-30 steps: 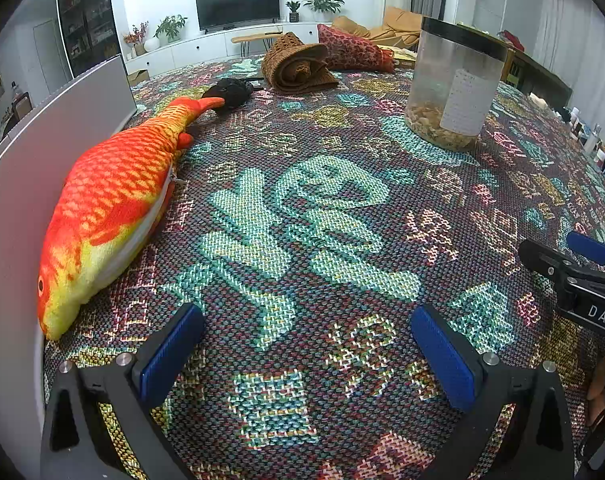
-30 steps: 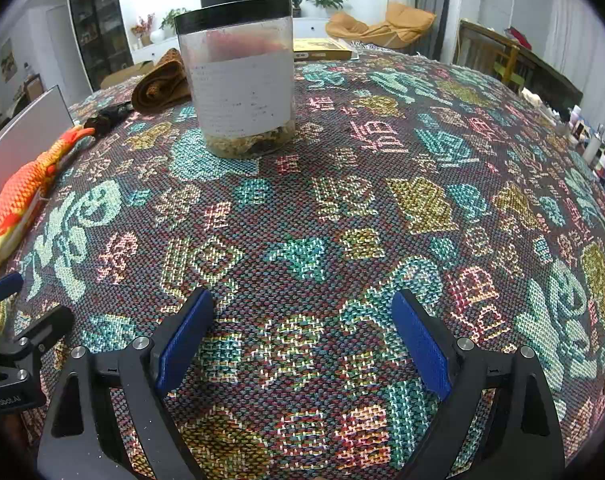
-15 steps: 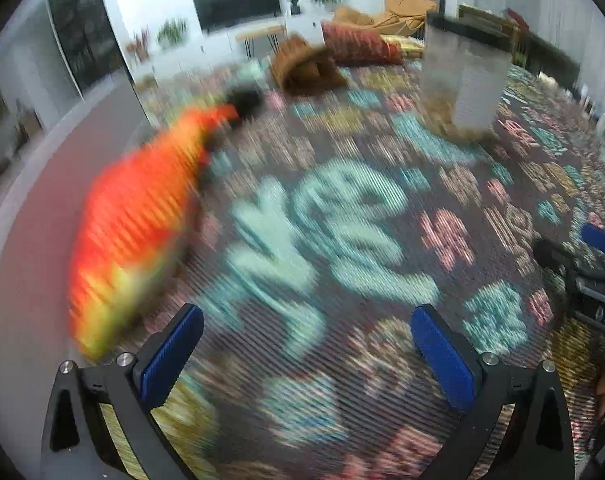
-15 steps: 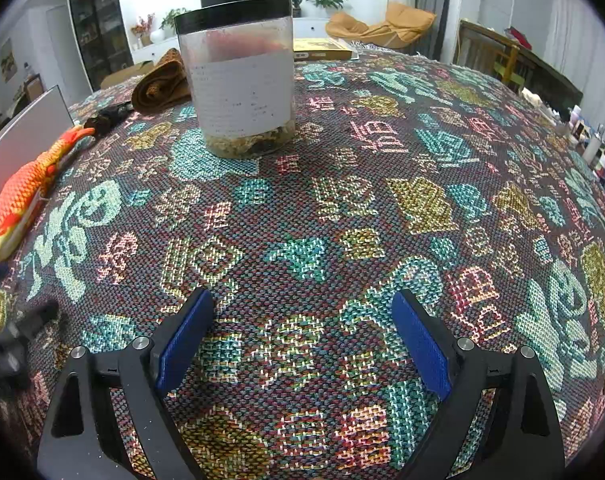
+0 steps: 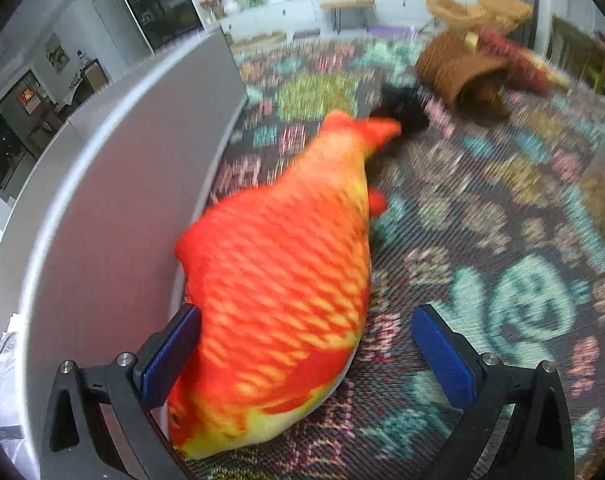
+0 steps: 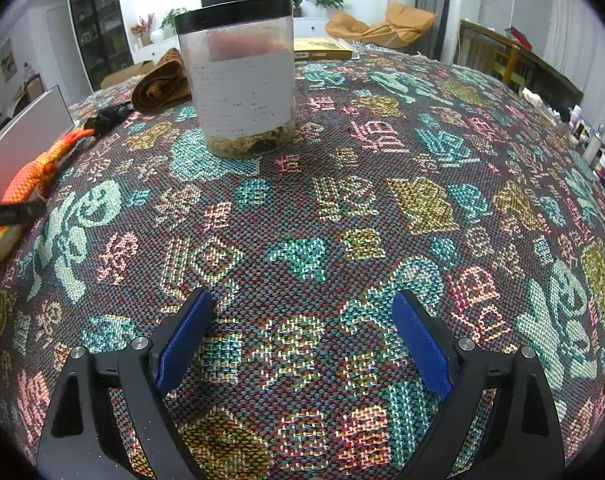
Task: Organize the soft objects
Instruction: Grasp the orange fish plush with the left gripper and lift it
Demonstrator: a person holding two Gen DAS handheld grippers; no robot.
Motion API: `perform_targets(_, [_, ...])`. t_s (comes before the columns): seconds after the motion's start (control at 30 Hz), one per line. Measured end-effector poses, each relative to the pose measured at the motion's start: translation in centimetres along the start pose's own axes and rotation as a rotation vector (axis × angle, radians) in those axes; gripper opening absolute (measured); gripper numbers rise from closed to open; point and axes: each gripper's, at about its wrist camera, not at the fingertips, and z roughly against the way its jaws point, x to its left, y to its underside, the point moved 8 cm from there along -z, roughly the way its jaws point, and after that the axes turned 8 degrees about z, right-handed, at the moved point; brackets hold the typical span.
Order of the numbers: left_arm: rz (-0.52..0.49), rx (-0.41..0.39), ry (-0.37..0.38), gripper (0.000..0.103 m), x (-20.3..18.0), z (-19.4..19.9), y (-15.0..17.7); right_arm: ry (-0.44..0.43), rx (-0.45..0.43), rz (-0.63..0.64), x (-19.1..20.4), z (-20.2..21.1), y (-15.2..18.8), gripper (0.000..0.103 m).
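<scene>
While the orange plush fish point(image 5: 286, 280) lay on the patterned cloth point(image 5: 482, 208) against the grey panel point(image 5: 114, 200), the left gripper point(image 5: 306, 344) stood wide open around its head end, gripping nothing; the right gripper point(image 6: 302, 340) hovered open and empty, well apart.

Orange-and-yellow scaled plush fish point(image 5: 278, 288): lying flat on its side along the woven patterned cloth, just beside a grey panel, tail toward a small black soft item point(image 5: 402, 108). Brown knitted roll point(image 5: 462, 80) lies farther back, with a red patterned cushion point(image 5: 518, 64) behind it.
</scene>
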Motion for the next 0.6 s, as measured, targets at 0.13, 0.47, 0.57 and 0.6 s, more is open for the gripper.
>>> perform_targets(0.13, [0.099,0.024,0.059,0.103,1.1,-0.5,-0.2,0.000,0.000,0.000,0.1,-0.1,0.0,0.093])
perform_targets(0.47, [0.086,0.002,0.330,0.058,-2.1,5.0,2.0,0.000,0.000,0.000,0.0,0.0,0.0,0.094])
perform_targets(0.57, [0.062,0.011,0.624,0.068,-5.9,9.1,3.5,-0.001,0.000,0.000,0.0,0.0,0.0,0.094])
perform_targets(0.6, [0.035,0.011,0.672,0.072,-6.8,10.1,3.9,-0.001,0.000,0.000,0.0,0.0,0.0,0.094])
